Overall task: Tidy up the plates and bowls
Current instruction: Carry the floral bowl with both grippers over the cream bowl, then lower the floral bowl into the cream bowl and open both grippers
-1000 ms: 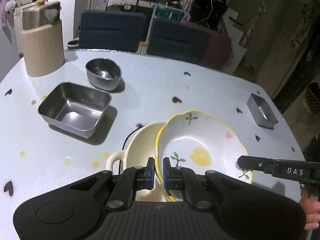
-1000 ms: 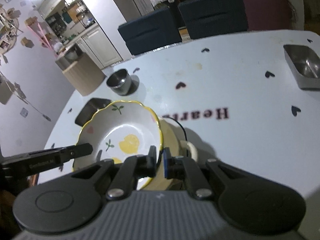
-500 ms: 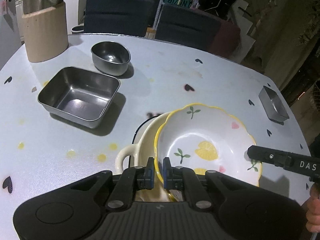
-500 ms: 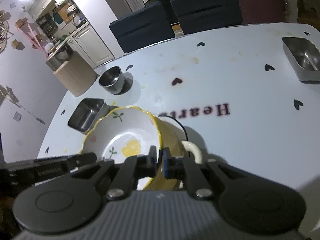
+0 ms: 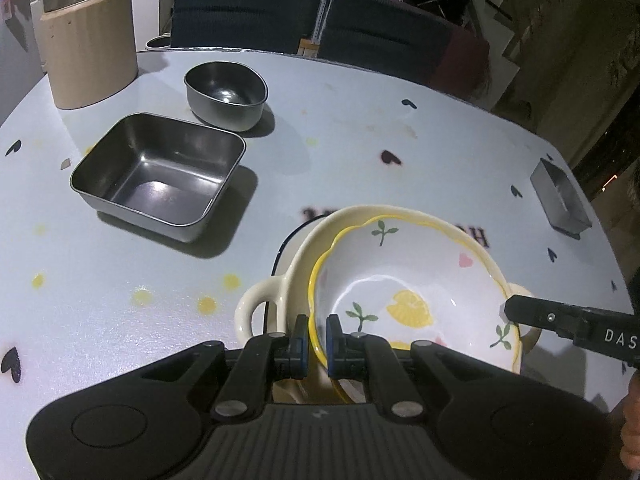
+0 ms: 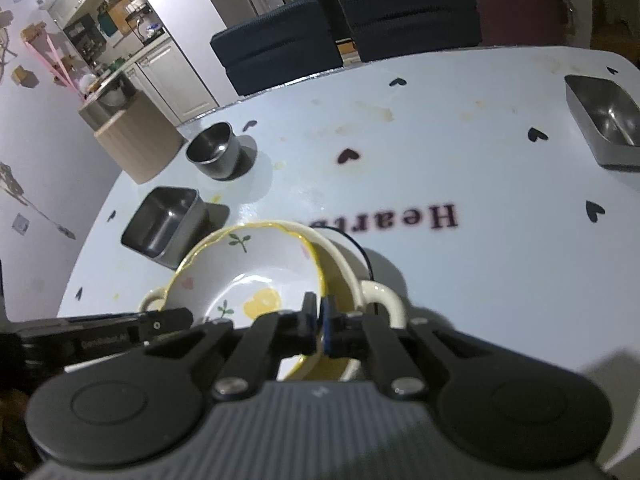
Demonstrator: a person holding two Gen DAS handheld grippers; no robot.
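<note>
A white bowl with a wavy yellow rim and flower prints [image 5: 404,280] sits inside a cream two-handled bowl [image 5: 288,280] on the pale table. My left gripper [image 5: 317,344] is shut on the flowered bowl's near rim. My right gripper [image 6: 319,322] is shut on the opposite rim of the same flowered bowl [image 6: 244,268]; the cream bowl [image 6: 352,284] shows around it. The right gripper's finger also shows in the left wrist view [image 5: 560,320].
A square steel tray [image 5: 160,172] and a round steel bowl [image 5: 226,96] stand at the left. A beige canister [image 5: 88,40] is at the far left. A small steel tin [image 5: 560,196] lies near the right edge. Dark chairs [image 5: 240,12] stand behind the table.
The flowered bowl has come down from a tilted position above the cream bowl and now nests inside it. Both grippers moved with it and stayed shut on its rim.
</note>
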